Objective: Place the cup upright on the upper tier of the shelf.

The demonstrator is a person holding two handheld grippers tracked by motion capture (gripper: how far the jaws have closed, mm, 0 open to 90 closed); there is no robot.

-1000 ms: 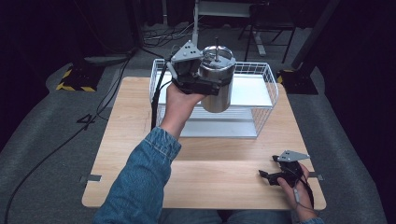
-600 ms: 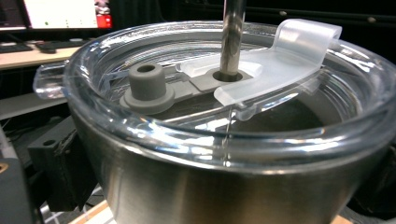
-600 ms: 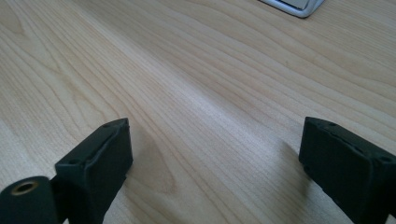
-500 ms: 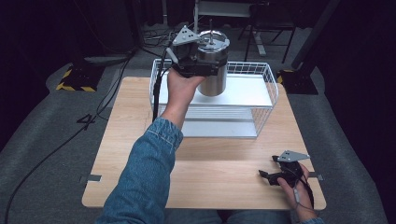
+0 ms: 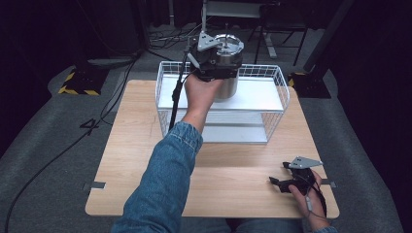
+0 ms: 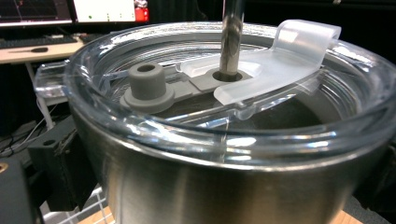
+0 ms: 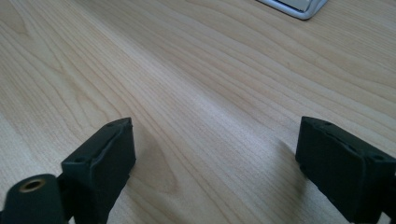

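Left gripper (image 5: pixel 214 63) clamped the steel tumbler (image 5: pixel 227 68) by its body, top centre of the high view, held above the wire basket's (image 5: pixel 279 77) far rim. Tumbler not yet set down; white shelf (image 5: pixel 257 94) below lay bare. Right gripper (image 5: pixel 286 182), lower right, jaws apart, just been closing on nothing, over bare table (image 7: pixel 196 70).

Blue denim sleeve (image 5: pixel 163 179); black tools (grey three-cornered plates on top).

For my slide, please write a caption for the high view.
Left gripper holds a steel tumbler over the white wire basket; right gripper rests on the wooden table.
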